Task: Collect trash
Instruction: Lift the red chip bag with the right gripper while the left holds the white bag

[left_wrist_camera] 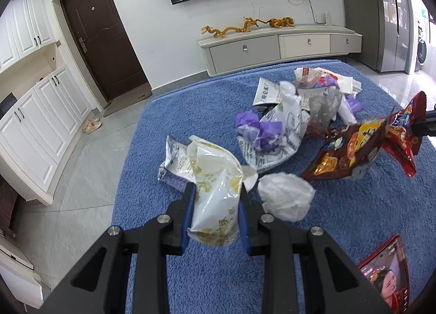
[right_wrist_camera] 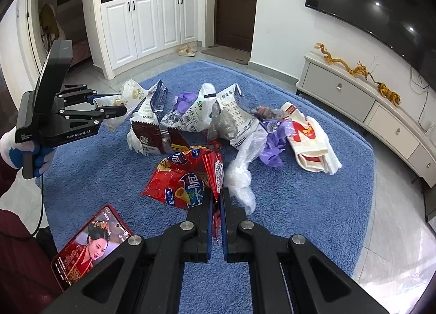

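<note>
Left gripper (left_wrist_camera: 216, 202): I have its jaws clamped on a white wrapper with gold print (left_wrist_camera: 215, 191), held up off the blue rug (left_wrist_camera: 340, 232).
Right gripper (right_wrist_camera: 217, 202): I have its jaws pressed nearly together on a red snack bag (right_wrist_camera: 185, 177), gripping the bag's edge; the bag hangs above the rug.
Trash pile (right_wrist_camera: 231, 120): I see it at the middle of the rug, beyond both grippers: printed white bags, crumpled purple plastic (right_wrist_camera: 272, 142), a clear plastic bag (right_wrist_camera: 239, 175) and a white-and-red paper bag (right_wrist_camera: 308, 139) on the right.
White crumpled ball (left_wrist_camera: 286, 195): on the rug, just right of the left gripper.
Phone (right_wrist_camera: 90, 243): near left on the rug, screen lit.
TV cabinet (left_wrist_camera: 278, 47): against the far wall.
</note>
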A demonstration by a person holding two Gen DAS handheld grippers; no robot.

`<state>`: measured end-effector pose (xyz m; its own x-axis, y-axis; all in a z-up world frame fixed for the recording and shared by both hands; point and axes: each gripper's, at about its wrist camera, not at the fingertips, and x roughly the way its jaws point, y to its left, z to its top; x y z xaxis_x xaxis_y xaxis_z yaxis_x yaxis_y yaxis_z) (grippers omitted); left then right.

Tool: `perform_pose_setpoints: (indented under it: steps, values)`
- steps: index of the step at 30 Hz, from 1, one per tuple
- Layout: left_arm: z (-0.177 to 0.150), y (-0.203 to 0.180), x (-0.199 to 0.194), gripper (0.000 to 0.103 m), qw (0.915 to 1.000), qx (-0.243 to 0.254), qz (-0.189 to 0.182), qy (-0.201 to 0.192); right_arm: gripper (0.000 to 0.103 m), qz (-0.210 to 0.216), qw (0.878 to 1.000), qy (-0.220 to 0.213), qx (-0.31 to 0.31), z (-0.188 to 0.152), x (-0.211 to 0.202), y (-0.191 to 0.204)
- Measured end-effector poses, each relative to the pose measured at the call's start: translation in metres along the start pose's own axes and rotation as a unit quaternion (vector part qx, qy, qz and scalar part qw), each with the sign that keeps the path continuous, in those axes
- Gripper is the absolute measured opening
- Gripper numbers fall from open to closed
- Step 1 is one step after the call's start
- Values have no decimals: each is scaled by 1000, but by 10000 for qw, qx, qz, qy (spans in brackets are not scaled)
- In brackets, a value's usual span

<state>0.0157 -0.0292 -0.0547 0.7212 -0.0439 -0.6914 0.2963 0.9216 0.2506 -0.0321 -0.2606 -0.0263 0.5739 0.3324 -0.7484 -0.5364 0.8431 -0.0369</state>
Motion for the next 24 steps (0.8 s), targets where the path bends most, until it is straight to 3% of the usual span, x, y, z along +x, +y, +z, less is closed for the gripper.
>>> perform_pose_setpoints:
  steps: [13, 24]
  values:
    - [33, -24, -20, 27, 9988, -19, -481, 16, 5, -52, 9986, -435, 301, -20, -33, -18]
    - [43, -24, -53, 27, 9989, 95, -447, -110, 5, -73, 9960, -804, 379, -25, -58, -15]
